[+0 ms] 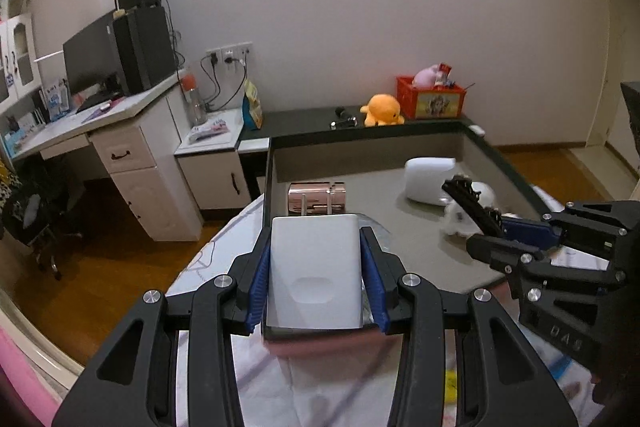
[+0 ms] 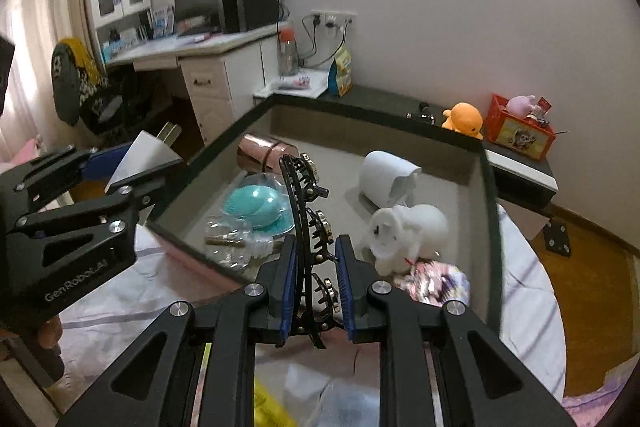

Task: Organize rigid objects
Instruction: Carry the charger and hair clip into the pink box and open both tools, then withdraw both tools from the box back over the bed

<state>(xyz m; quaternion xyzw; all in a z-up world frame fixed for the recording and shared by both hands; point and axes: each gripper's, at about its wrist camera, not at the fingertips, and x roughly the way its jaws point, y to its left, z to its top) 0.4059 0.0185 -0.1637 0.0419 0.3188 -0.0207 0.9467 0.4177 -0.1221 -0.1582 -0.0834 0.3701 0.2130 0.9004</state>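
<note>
White lettering reading "GenRobot.AI" runs along the black body of the left gripper (image 2: 132, 163) at the lower left of the right wrist view. In the left wrist view, the lettering on the right gripper (image 1: 472, 203) is too blurred to read.

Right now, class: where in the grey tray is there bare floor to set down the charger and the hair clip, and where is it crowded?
Bare floor lies along the tray's far wall, between the copper cup and white cylinder, and in the middle strip ahead of the hair clip. The near left is crowded by the teal ball and clear plastic; the near right by the white elephant toy.
</note>
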